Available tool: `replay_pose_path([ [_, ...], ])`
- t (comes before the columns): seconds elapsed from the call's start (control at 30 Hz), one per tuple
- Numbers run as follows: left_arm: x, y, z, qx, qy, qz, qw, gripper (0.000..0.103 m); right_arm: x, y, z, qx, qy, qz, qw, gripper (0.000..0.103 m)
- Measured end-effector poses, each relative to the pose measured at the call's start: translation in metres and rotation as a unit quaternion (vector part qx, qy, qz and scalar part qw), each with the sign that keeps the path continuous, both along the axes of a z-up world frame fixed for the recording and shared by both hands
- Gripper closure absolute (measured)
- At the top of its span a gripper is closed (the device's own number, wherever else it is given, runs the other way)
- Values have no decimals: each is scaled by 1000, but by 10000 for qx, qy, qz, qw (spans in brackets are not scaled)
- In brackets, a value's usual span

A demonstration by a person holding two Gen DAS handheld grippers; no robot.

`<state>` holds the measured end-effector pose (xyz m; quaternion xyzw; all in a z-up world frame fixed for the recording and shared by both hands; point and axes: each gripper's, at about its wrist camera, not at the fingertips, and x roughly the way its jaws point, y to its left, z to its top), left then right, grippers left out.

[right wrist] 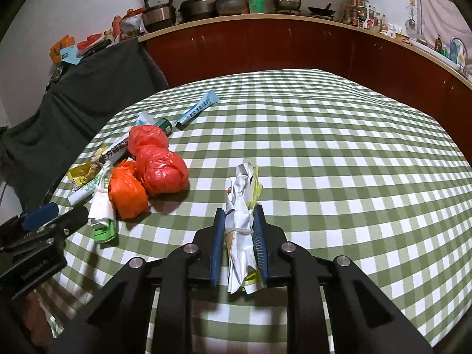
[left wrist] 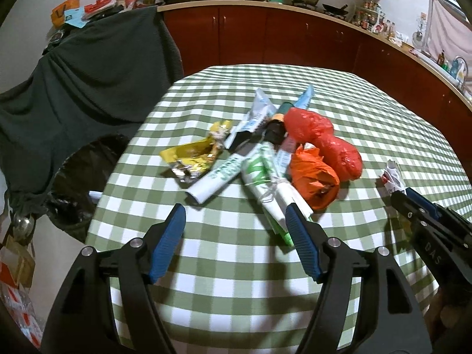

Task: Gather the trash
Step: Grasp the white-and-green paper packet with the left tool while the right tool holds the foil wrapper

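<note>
Right gripper [right wrist: 238,211] clamped on white paper bundle [right wrist: 240,227]; left gripper [left wrist: 236,215] wide apart, nothing gripped, over checked tablecloth [left wrist: 236,280] beside trash pile [left wrist: 265,153].

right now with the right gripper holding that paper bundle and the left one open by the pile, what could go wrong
1. The right gripper pinches the crumpled paper bundle near its middle; loose ends could shed scraps on the way to the bin.
2. The left gripper stands open beside the white and green wrapper, which overlaps others; closing may drag neighbours.
3. The red bag looks round and might roll if nudged.
</note>
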<state>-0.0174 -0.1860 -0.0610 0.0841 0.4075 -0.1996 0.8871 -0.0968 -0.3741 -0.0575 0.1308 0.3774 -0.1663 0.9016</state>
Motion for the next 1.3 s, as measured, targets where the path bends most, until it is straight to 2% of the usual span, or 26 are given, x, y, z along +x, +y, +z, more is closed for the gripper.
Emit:
replay_pose_path([
  [0.27, -2, -8, 3, -116, 74, -56, 9999, 34, -2, -3, 2, 73, -57, -28, 10000, 82],
  [0.47, 6, -22, -2, -168, 233, -44, 9996, 24, -3, -7, 1, 137, -49, -42, 9999, 82],
  [0.73, 15, -17, -17, 97, 435, -3, 9990, 24, -2, -10, -1, 212, -45, -49, 9998, 82],
  [0.97, 11, -12, -16, 218, 305, -48, 9993, 25, -1, -10, -4, 276, -30, -38, 9996, 82],
  [1.0, 12, -14, -16, 245, 257, -70, 9993, 28, -1, -10, -4, 281, -26, -40, 9996, 82],
  [1.17, 17, -18, -19, 240, 260, -149, 9993, 53, -1, -9, -4, 270, -34, -43, 9996, 82],
  [1.23, 15, -19, -18, 292, 160, -230, 9992, 68, -1, -8, -4, 268, -32, -39, 9996, 82],
  [1.3, 13, -20, -18, 324, 104, -297, 9990, 68, -1, -8, -5, 278, -24, -33, 9996, 82],
])
